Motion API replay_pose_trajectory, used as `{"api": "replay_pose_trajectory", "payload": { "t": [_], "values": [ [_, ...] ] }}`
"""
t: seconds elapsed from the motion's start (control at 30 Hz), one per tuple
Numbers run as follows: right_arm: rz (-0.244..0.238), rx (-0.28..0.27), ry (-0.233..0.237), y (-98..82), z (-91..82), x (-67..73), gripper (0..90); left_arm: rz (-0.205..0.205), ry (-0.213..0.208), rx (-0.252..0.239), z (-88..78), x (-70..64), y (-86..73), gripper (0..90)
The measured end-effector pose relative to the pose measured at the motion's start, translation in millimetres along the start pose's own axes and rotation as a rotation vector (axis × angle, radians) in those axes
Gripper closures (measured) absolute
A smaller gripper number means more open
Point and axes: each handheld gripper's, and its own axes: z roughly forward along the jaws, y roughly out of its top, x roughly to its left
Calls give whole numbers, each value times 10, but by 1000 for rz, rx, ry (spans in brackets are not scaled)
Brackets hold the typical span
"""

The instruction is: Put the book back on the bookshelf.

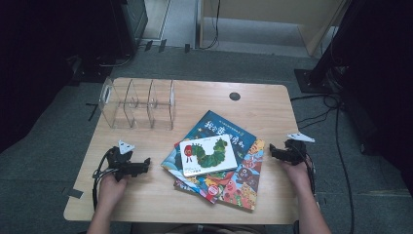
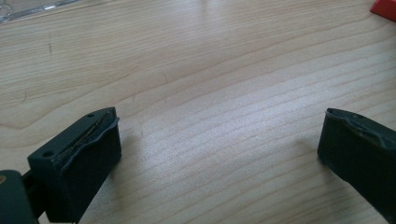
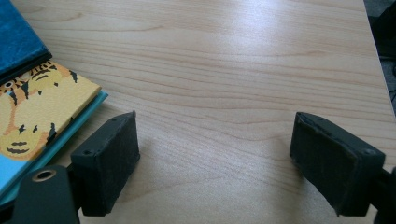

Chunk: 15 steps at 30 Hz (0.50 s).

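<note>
left tongs [image 2: 219, 144]: apart, empty | books [image 1: 214, 158]: flat glossy stack | table [image 1: 272, 105]: pale woodgrain

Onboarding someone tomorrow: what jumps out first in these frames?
The pile of bright picture books in the middle of the wooden table, with a caterpillar book on top. Behind it to the left stands a clear plastic rack with dividers. A hand-held gripper rests at each side, left and right, both with jaws open and nothing between them.
</note>
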Motion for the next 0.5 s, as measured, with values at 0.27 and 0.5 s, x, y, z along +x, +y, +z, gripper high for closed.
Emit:
{"api": "replay_pose_trajectory", "payload": {
  "t": [0.27,0.5],
  "values": [
    [-21,-12,22,12,8,15,229,11,-11,0,-3,14,-4,0],
    [-46,-9,56,35,-8,56,377,26,-24,-2,0,23,-2,0]
  ]
}}
